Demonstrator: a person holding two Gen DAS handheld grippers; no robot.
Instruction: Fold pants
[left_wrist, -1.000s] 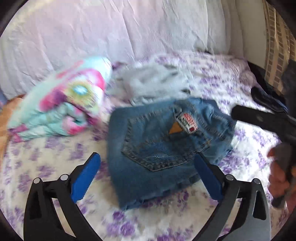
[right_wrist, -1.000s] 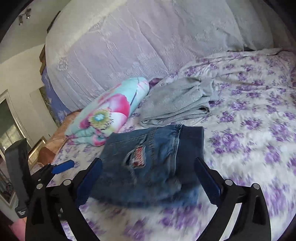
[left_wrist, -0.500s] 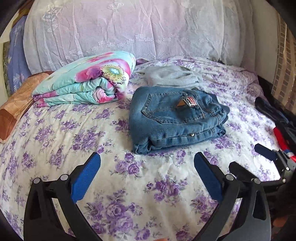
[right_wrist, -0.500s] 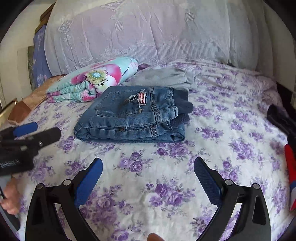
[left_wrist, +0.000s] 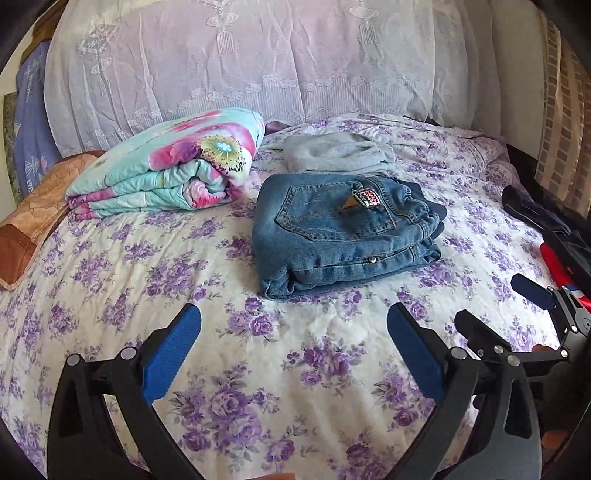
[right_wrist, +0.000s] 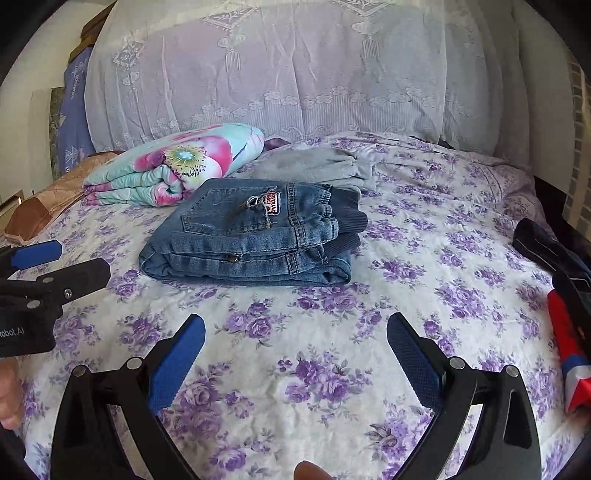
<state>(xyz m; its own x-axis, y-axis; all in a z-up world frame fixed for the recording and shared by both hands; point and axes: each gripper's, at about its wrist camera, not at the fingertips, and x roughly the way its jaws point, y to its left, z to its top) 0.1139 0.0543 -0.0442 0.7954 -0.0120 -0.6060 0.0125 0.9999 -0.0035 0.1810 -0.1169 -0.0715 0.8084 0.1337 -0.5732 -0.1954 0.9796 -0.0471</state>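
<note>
Lying at the centre of both frames, the denim pants (left_wrist: 343, 230) form a thick folded rectangle on the bed (left_wrist: 110, 266), whose quilted cover carries purple flowers. Behind them sit soft grey folded clothing (left_wrist: 332, 153) and a rolled floral blanket (left_wrist: 166, 166). The left claw (left_wrist: 293, 341) and right claw (right_wrist: 295, 347) gape wide, blue-padded, holding nothing.

Folded jeans (right_wrist: 255, 240) sat on bedspread (right_wrist: 424, 258) at 12 o'clock; right gripper (right_wrist: 295, 347) spread wide, empty, well apart.
</note>
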